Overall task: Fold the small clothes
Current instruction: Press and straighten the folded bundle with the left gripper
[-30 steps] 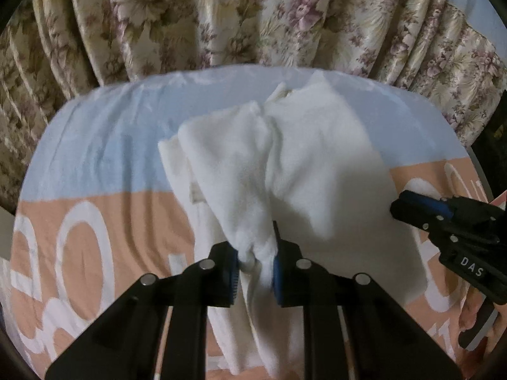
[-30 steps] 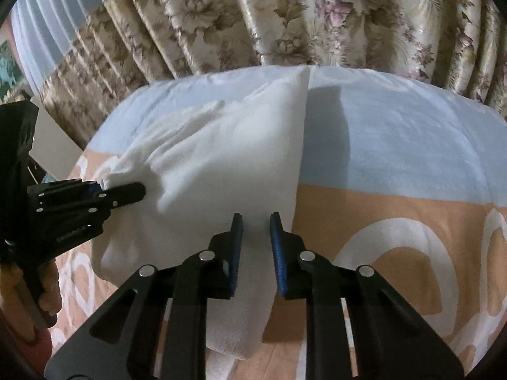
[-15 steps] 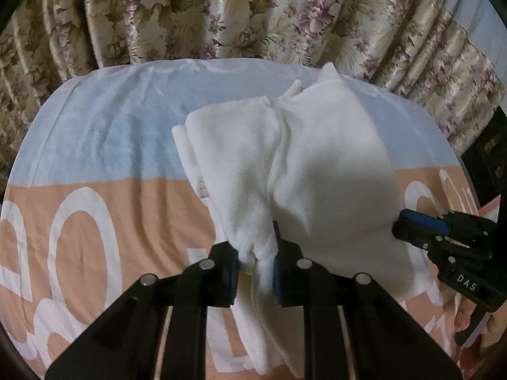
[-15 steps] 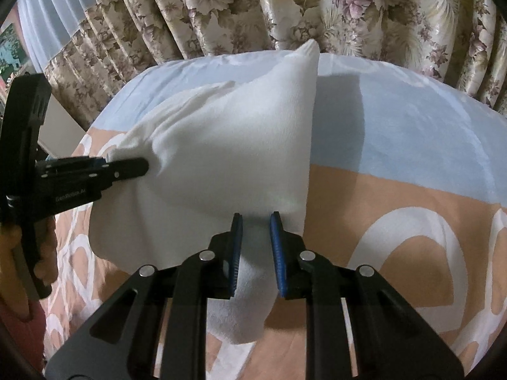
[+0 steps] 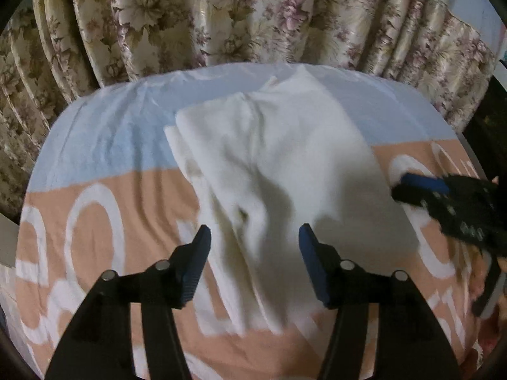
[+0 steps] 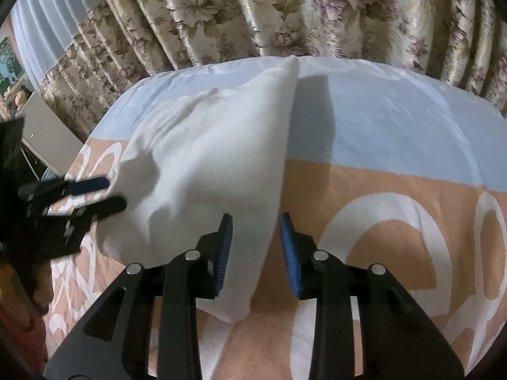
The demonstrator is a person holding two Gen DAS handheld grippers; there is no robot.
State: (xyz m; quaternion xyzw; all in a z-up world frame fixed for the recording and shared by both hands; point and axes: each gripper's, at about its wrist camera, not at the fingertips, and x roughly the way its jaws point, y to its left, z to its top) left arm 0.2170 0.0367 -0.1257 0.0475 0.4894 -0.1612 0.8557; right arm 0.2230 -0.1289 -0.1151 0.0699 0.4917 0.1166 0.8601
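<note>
A white garment (image 5: 279,164) lies folded on the bed, its near end bunched into a narrow strip. My left gripper (image 5: 253,243) hovers over that strip with its jaws opening; the cloth is below the gap and neither pad touches it. In the right wrist view the same garment (image 6: 206,158) spreads to the left, and its right edge runs between the fingers of my right gripper (image 6: 256,231). Those jaws are opening too, and the pads stand off the cloth. Each gripper shows in the other's view: right gripper (image 5: 421,190), left gripper (image 6: 101,194).
The bedsheet (image 5: 95,145) is pale blue at the far end and peach with big white letters (image 6: 389,221) nearer me. A floral curtain (image 5: 253,15) hangs close behind the bed. A person's hand (image 6: 19,285) holds the left gripper at the left edge.
Both grippers were shut on the garment's near edge and have let go. Their jaws now stand apart, the left one wider, and the cloth has sunk onto the bed.
</note>
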